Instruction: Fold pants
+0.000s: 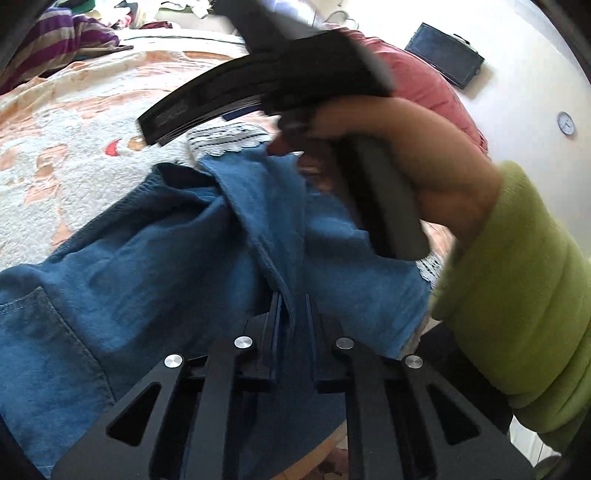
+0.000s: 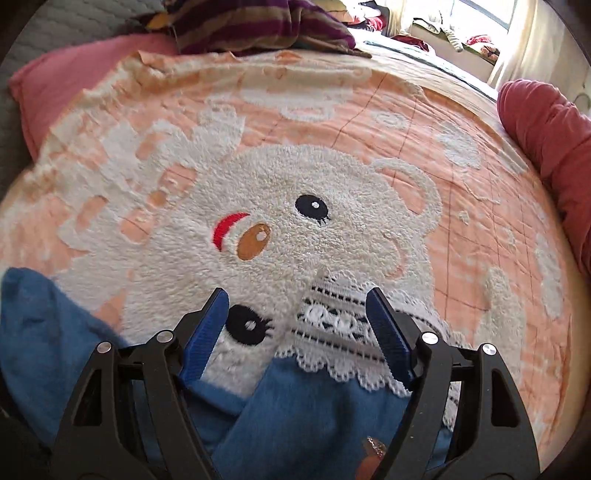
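Note:
Blue denim pants (image 1: pixel 155 258) with a white lace hem (image 1: pixel 229 140) lie on a peach bear blanket (image 1: pixel 55 140). My left gripper (image 1: pixel 291 306) is shut on a fold of the denim near its middle seam. The right gripper's black body (image 1: pixel 288 77), held in a hand with a green sleeve (image 1: pixel 517 295), hovers over the far hem in the left wrist view. In the right wrist view my right gripper (image 2: pixel 299 299) is open, its blue pads (image 2: pixel 207 332) either side of the lace hem (image 2: pixel 332 332) and blue denim (image 2: pixel 306 413), not gripping.
The blanket's bear face (image 2: pixel 314 221) fills the bed ahead. Pink pillows (image 2: pixel 546 129) lie at the right and far left. A purple striped garment (image 2: pixel 258 26) is piled at the far side. A wall with a clock (image 1: pixel 566 123) is to the right.

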Tool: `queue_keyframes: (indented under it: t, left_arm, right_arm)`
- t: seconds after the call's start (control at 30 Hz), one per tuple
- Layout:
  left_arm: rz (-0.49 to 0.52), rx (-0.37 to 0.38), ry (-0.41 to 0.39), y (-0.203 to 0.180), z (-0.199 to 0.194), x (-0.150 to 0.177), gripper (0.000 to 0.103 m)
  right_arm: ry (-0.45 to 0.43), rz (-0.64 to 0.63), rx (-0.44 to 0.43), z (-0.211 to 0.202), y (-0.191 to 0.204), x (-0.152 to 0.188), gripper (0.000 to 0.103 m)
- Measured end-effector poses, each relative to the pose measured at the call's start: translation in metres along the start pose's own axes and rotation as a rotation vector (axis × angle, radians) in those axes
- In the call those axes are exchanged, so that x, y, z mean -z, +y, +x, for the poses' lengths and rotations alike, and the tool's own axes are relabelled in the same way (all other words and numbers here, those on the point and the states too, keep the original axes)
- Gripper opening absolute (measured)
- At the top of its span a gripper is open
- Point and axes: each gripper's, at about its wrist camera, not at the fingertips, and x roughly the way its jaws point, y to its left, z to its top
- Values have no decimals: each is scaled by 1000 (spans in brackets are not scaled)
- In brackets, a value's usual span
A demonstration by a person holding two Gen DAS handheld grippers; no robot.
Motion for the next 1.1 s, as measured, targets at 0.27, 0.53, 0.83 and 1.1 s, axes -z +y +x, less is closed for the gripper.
queue_keyframes:
  t: [0.27, 0.53, 0.83, 1.1]
  left_arm:
    - [24, -14, -14, -7, -1, 3, 11]
    - [8, -44, -45, 1, -4, 4, 14]
    - [108, -113, -84, -10, -20, 4, 6]
    - [176, -131, -109, -18, -23, 6, 35]
  right_arm:
    - [31, 55, -9, 25, -22, 7, 7]
    - [-124, 245, -93, -38, -66, 22, 6]
    - [-305, 405, -105, -125, -113, 64, 5]
    - [-320, 534, -80, -166, -136, 155, 5]
